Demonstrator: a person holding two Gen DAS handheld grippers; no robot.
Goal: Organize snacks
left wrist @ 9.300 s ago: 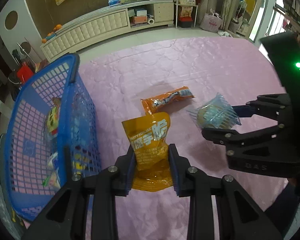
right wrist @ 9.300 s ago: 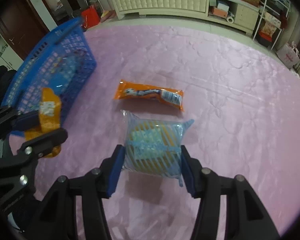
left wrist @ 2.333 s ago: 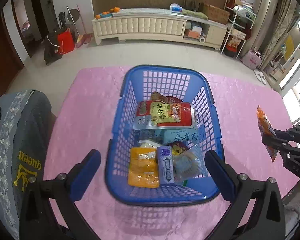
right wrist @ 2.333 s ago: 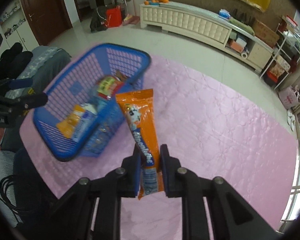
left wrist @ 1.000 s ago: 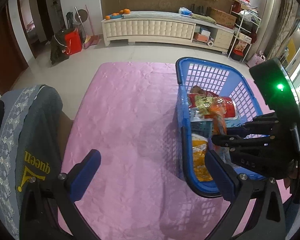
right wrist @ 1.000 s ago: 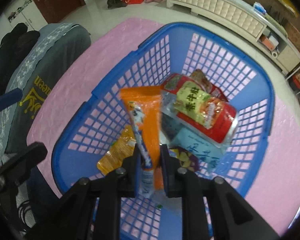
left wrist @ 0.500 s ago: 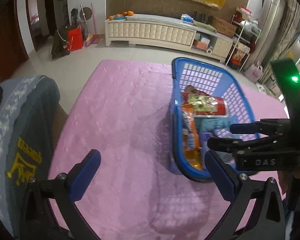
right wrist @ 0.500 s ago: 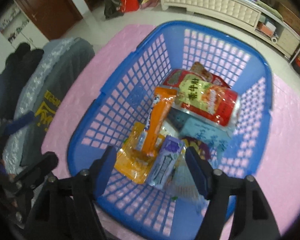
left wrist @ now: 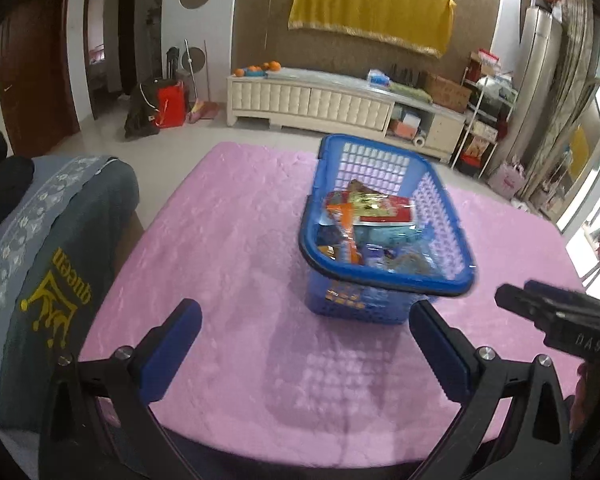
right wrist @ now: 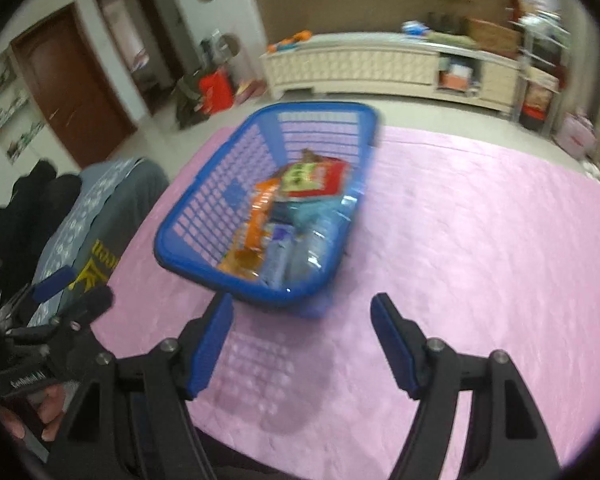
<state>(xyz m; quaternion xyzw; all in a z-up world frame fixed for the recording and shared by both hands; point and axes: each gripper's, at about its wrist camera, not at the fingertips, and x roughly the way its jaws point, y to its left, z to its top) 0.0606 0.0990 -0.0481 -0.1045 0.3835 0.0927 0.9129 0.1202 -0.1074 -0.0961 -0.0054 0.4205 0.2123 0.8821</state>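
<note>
While both tools stand with fingers spread wide and nothing between them, left tool (left wrist: pixel 306 338) and right tool (right wrist: pixel 302 338) hover over the pink surface (left wrist: pixel 220 248). Blue basket (left wrist: pixel 384 282), on surface: orange packet (right wrist: pixel 260 216), red-and-green packet (right wrist: pixel 314 178), further blurred wrapped snacks.

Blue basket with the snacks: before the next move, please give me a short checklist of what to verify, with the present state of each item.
1. Left gripper open and empty: ok.
2. Right gripper open and empty: ok.
3. Orange snack pack inside the blue basket: ok.
4. No snacks on the pink tablecloth outside the basket: ok in both views.
5. Basket resting flat: cannot tell, pictures are blurred.
</note>
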